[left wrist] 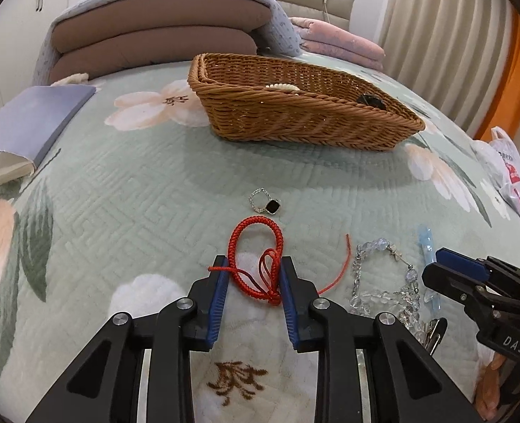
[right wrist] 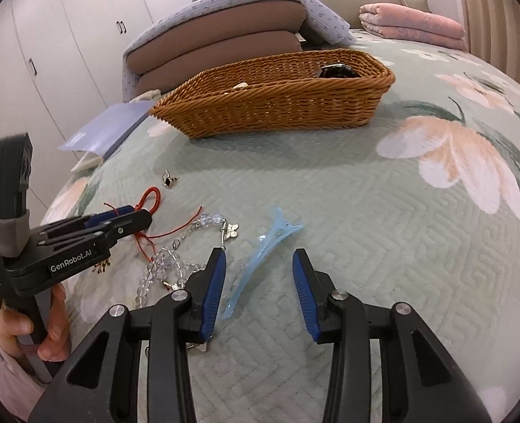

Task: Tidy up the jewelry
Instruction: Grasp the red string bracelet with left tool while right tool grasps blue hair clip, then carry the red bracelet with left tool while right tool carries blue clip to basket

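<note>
Bedroom scene: a quilted floral bedspread (left wrist: 154, 183) carries the loose jewelry, with a wicker basket (left wrist: 295, 120) farther up the bed. Red braided cord bracelet (left wrist: 256, 246) lies directly between the jaws of the left gripper (left wrist: 254, 275); its loop runs away from the jaws toward the basket, its knotted tails (left wrist: 272, 296) trail back between the pads. Jaws narrowed onto the cord, both blue pads touching it, apparently a grip just made. Beyond the loop, a small ring with a dark stone (left wrist: 265, 202). To the right, a clear bead bracelet (right wrist: 175, 264), then a pale blue hair clip (right wrist: 260, 250). Right gripper (right wrist: 258, 271) hovers half open over the clip and grips nothing; the clip's long axis runs diagonally, its near end beside the left pad. Judged next move: lift the cord forward to the basket, which lies straight ahead.
</note>
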### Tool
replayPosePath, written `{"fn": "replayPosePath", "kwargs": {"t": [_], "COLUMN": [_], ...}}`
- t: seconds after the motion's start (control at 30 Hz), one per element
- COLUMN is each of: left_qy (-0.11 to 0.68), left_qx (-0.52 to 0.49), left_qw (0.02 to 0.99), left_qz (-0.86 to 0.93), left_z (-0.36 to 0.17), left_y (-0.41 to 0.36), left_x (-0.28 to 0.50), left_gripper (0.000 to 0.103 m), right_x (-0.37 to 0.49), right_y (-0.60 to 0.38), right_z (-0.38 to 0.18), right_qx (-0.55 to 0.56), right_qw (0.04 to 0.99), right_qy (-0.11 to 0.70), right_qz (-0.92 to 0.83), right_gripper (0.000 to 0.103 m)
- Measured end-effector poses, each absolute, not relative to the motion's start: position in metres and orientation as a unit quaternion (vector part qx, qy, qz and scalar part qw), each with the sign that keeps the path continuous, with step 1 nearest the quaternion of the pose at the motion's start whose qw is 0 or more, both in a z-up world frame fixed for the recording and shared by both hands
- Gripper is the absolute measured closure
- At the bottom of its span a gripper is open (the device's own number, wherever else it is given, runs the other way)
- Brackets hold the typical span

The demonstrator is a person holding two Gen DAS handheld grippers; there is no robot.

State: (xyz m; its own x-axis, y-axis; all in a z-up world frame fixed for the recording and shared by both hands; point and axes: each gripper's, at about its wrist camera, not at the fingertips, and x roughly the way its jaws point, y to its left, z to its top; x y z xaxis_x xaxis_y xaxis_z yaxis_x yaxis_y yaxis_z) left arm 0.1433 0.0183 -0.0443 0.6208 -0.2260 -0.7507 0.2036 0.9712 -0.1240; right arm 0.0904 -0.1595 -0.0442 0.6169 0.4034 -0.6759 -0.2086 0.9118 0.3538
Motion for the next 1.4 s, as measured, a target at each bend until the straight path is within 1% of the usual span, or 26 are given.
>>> {"fn": "replayPosePath", "kwargs": {"t": [0.1, 0.17, 0.2, 0.4, 0.43, 0.47, 0.53, 0.57, 0.6, 0.7, 0.77, 0.97, 1.2, 1.4], "left_qy": [0.42, 0.421, 0.421, 0.417, 0.417, 0.416, 0.415, 0.412, 0.411, 0.403, 0.399, 0.382, 0.352, 0.3], "left_qx": [-0.009, -0.008, -0.005, 0.018, 0.017, 0.017, 0.016, 0.014, 0.014, 0.017, 0.015, -0.021, -0.037, -0.074], "left_qw": [0.9, 0.898, 0.898, 0.901, 0.901, 0.902, 0.902, 0.903, 0.904, 0.908, 0.91, 0.918, 0.928, 0.938], "left_qz": [-0.12, -0.128, -0.13, -0.119, -0.119, -0.117, -0.117, -0.119, -0.118, -0.115, -0.112, -0.109, -0.118, -0.157], "left_z": [-0.045, -0.045, -0.045, -0.045, -0.045, -0.045, -0.046, -0.045, -0.045, -0.044, -0.042, -0.036, -0.026, -0.006], "left_y": [0.017, 0.016, 0.014, 0.008, 0.008, 0.009, 0.009, 0.01, 0.01, 0.01, 0.011, 0.025, 0.029, 0.033], "left_x": [0.142, 0.14, 0.139, 0.137, 0.137, 0.137, 0.137, 0.137, 0.136, 0.134, 0.133, 0.13, 0.121, 0.107], "left_gripper": [0.072, 0.064, 0.062, 0.062, 0.063, 0.072, 0.082, 0.086, 0.086, 0.093, 0.094, 0.094, 0.094, 0.094], "right_x": [0.091, 0.091, 0.091, 0.091, 0.091, 0.091, 0.091, 0.091, 0.09, 0.09, 0.088, 0.082, 0.076, 0.071], "right_y": [-0.158, -0.157, -0.156, -0.153, -0.153, -0.154, -0.154, -0.155, -0.157, -0.161, -0.165, -0.168, -0.176, -0.179], "right_z": [-0.045, -0.045, -0.045, -0.045, -0.045, -0.045, -0.046, -0.046, -0.046, -0.047, -0.047, -0.043, -0.038, -0.03], "right_qx": [0.118, 0.115, 0.114, 0.108, 0.108, 0.109, 0.113, 0.118, 0.123, 0.135, 0.144, 0.148, 0.16, 0.16], "right_qw": [0.891, 0.89, 0.89, 0.892, 0.891, 0.892, 0.891, 0.889, 0.888, 0.886, 0.884, 0.888, 0.894, 0.902], "right_qy": [0.404, 0.406, 0.406, 0.406, 0.406, 0.406, 0.405, 0.405, 0.404, 0.402, 0.396, 0.381, 0.361, 0.341], "right_qz": [0.171, 0.171, 0.171, 0.168, 0.168, 0.168, 0.172, 0.177, 0.18, 0.187, 0.201, 0.21, 0.211, 0.212], "right_gripper": [0.06, 0.06, 0.06, 0.06, 0.06, 0.061, 0.074, 0.082, 0.085, 0.09, 0.093, 0.093, 0.093, 0.093]}}
